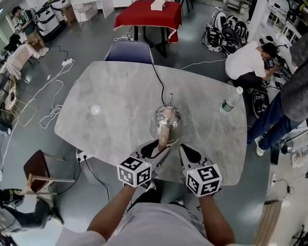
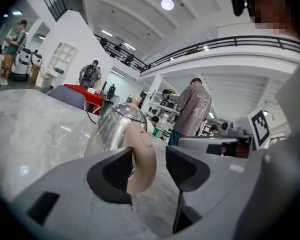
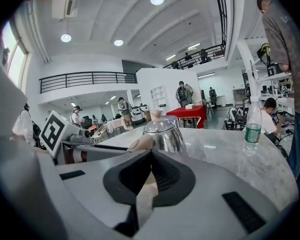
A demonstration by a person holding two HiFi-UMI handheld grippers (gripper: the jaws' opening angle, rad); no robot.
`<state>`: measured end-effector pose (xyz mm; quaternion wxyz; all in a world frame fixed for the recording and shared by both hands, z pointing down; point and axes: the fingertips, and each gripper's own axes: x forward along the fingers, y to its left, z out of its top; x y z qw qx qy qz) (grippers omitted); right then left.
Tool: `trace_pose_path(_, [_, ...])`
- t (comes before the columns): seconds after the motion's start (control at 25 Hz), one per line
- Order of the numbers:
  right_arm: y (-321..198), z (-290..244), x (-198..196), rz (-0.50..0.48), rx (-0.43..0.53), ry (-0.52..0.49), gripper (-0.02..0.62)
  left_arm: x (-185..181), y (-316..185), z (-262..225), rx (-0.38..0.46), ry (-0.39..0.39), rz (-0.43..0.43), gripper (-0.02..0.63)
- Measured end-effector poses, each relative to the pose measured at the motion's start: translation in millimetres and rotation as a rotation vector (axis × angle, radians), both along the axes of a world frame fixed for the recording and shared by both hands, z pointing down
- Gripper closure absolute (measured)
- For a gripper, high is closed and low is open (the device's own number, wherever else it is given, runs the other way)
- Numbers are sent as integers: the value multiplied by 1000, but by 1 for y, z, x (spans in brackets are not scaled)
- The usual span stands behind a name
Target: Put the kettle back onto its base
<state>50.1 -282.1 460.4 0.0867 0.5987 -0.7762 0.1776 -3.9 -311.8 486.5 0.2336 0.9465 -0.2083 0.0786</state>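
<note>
A shiny steel kettle point(image 1: 165, 120) with a beige handle point(image 1: 165, 135) stands upright on the grey marble table point(image 1: 108, 101). A black cord point(image 1: 157, 81) runs to it from the far edge; its base is hidden under it. My left gripper point(image 1: 161, 148) is open, and its jaws straddle the handle point(image 2: 142, 159). The handle lies against the left pad and a gap shows on the other side. Behind the handle shines the kettle's body point(image 2: 112, 129). My right gripper point(image 1: 184, 150) is just right of the handle with its pads point(image 3: 160, 171) together. The kettle point(image 3: 164, 134) stands ahead of it.
A plastic water bottle point(image 1: 230, 100) stands near the table's right edge. Beyond the far edge are a blue chair point(image 1: 128, 51) and a red-covered table point(image 1: 149, 13). One person point(image 1: 292, 96) stands right of the table and another point(image 1: 249, 60) crouches behind. Cables lie on the floor at left.
</note>
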Motion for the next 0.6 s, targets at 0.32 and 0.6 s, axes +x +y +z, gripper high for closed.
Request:
trace_pose_path(0.32, [23, -9, -7, -96, 26, -13, 592, -12, 23, -21, 54, -27, -140, 402])
trace_pose_path(0.6, [54, -12, -16, -168, 40, -21, 592, -11, 61, -36, 93, -38, -194, 437])
